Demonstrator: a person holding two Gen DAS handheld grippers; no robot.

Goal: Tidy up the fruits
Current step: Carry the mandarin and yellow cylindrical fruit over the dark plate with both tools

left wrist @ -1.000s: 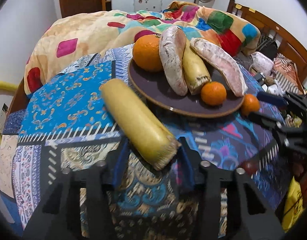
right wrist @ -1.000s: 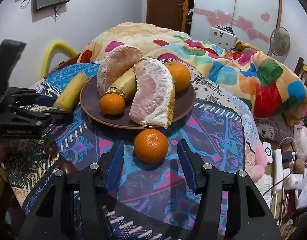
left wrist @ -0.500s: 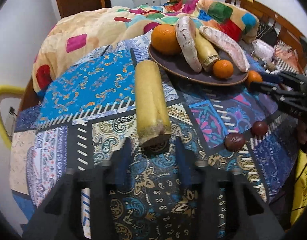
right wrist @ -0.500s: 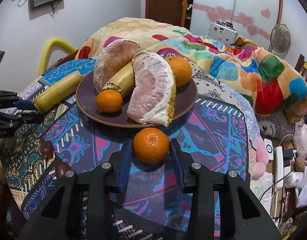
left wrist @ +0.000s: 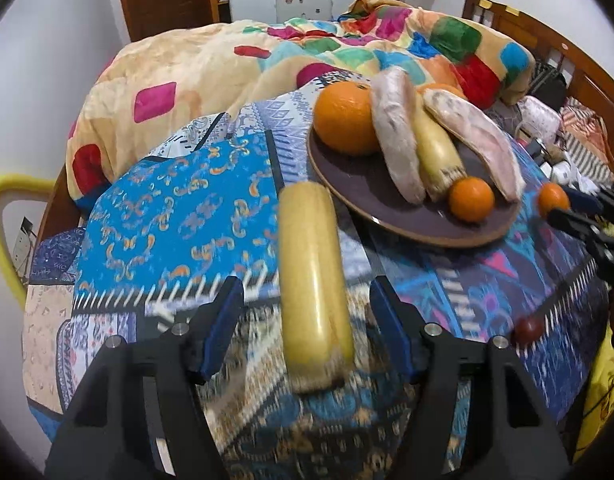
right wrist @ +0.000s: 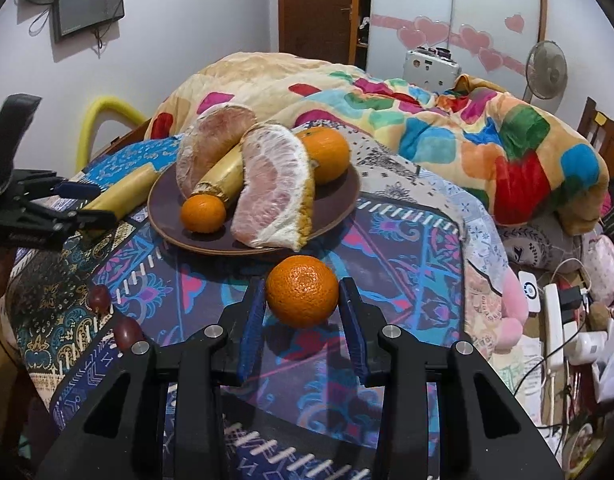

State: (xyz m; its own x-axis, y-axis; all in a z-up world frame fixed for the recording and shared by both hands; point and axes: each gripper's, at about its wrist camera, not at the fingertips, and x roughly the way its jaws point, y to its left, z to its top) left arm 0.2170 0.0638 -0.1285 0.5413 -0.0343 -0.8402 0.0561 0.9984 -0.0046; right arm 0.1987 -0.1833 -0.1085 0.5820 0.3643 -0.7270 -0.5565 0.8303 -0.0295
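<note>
A yellow sugarcane piece [left wrist: 313, 280] lies on the patterned cloth, between the open fingers of my left gripper [left wrist: 307, 320], not touched by either pad. My right gripper [right wrist: 303, 312] is shut on a small orange [right wrist: 303, 297] in front of the brown plate [right wrist: 335, 208]. The plate [left wrist: 367, 196] holds a big orange [left wrist: 345, 118], two pomelo wedges [left wrist: 395, 136], a second sugarcane piece [left wrist: 435, 150] and a small orange [left wrist: 471, 199]. The right gripper and its orange [left wrist: 553, 199] show at the right edge of the left wrist view.
Two dark red fruits [right wrist: 127, 332] lie on the cloth at the left of the right wrist view. A colourful blanket [right wrist: 427, 112] is heaped behind the table. A yellow chair back [left wrist: 3, 208] stands left. Chargers and clutter [right wrist: 559, 312] lie at the right.
My left gripper has opened wide and moved in around the sugarcane piece. My right gripper has closed onto the small orange in front of the plate.
</note>
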